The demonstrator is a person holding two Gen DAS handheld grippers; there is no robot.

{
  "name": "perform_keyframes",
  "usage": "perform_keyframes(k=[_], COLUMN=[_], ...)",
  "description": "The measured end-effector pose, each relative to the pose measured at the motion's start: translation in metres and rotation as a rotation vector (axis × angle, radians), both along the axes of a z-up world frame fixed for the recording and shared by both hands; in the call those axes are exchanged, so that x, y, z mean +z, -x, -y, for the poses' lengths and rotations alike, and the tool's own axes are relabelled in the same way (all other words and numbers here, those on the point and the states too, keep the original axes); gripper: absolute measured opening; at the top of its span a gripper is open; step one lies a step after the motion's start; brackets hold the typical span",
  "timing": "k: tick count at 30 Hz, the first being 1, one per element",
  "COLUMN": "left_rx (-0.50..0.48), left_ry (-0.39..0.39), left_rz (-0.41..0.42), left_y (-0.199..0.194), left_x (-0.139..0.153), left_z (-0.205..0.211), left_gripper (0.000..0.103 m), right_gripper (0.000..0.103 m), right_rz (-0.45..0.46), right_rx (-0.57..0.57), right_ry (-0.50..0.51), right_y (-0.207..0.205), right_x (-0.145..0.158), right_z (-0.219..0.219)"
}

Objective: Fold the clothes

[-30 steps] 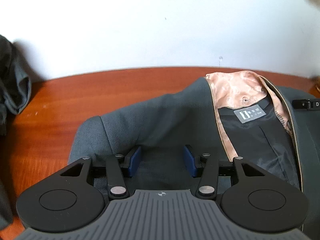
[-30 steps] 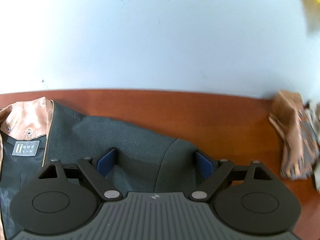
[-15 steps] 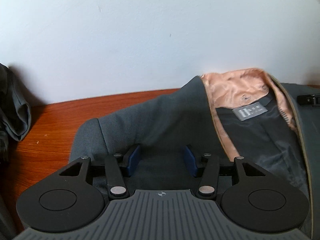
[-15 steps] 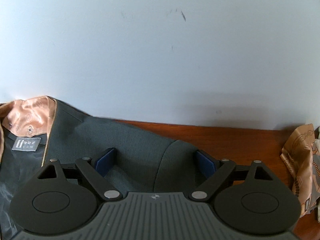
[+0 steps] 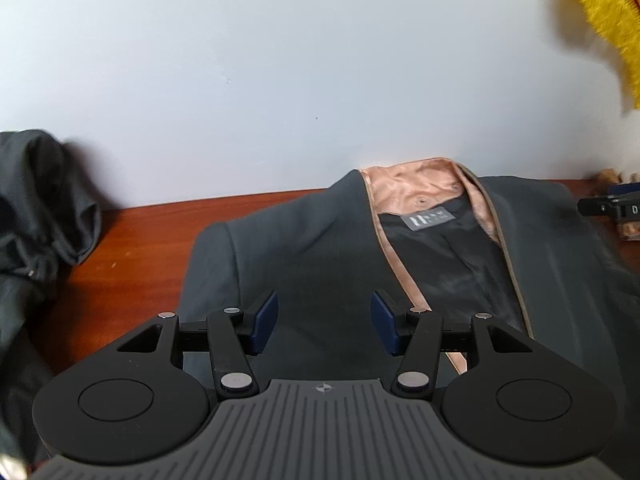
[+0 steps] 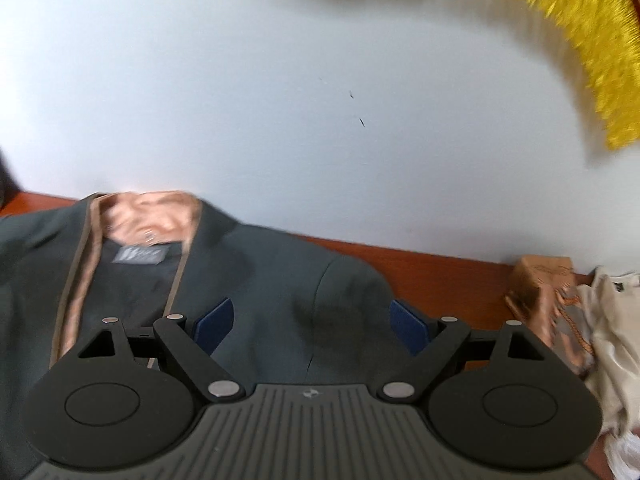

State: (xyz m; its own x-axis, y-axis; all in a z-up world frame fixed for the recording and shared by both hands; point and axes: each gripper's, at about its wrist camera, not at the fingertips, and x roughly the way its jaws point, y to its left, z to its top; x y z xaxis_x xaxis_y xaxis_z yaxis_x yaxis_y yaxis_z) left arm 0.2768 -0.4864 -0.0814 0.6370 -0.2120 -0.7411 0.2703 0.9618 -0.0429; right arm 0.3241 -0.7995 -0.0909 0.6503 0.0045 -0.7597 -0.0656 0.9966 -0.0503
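— Where is the jacket (image 5: 320, 248) lying now?

— We are seeing the dark grey jacket spread on the brown desk (image 5: 132, 248), its collar end close to the white wall (image 5: 280, 80). The peach lining (image 5: 412, 184) is showing at the open neck, with a small grey label (image 5: 432, 220) just below it.

— And what are our grippers doing?

— We are holding the left gripper (image 5: 324, 322) over the jacket's shoulder part; its blue pads (image 5: 264, 320) are standing apart with cloth only behind them, not pinched — it is released. The right gripper (image 6: 310, 326) is also hanging wide over the other shoulder, grasping nothing, though this view is blurred.

— Anything beside the jacket?

— A dark garment (image 5: 36, 208) is lying crumpled at the desk's left end. In the right view we are seeing a brown patterned cloth (image 6: 540, 296) and a white cloth (image 6: 612, 320) just beside it, and a yellow fringe (image 6: 592, 40) is hanging on the wall above.
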Motion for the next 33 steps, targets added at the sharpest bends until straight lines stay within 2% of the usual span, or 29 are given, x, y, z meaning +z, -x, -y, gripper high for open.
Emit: perform_keyframes(k=[4,10,20,27,33], left_rx=[-0.016,-0.061,-0.12,-0.227,-0.302], left_ry=[0.021,0.046,0.116,0.131,0.122], left_rz=[0.019,0.011,-0.069,-0.104,-0.097], left_y=[0.033,0.084,0.123,0.127,0.12], left_x=[0.017,0.031,0.014,-0.002,-0.016], left_z=[-0.008,-0.016,-0.009,0.027,0.063], left_gripper=[0.054,0.054,0.054,0.054,0.054], right_gripper=[0.09,0.09,0.091,0.091,0.091], right_rz=[0.002,0.0,-0.038,-0.08,-0.117], right_rx=[0.029,0.047,0.033,-0.032,-0.083], right_ry=[-0.006,-0.01,-0.018,-0.061,-0.079], right_y=[0.048,0.111,0.205,0.277,0.328], right_x=[0.026,0.039,0.023,0.005,-0.015], right_z=[-0.008,-0.027,-0.044,-0.043,-0.043])
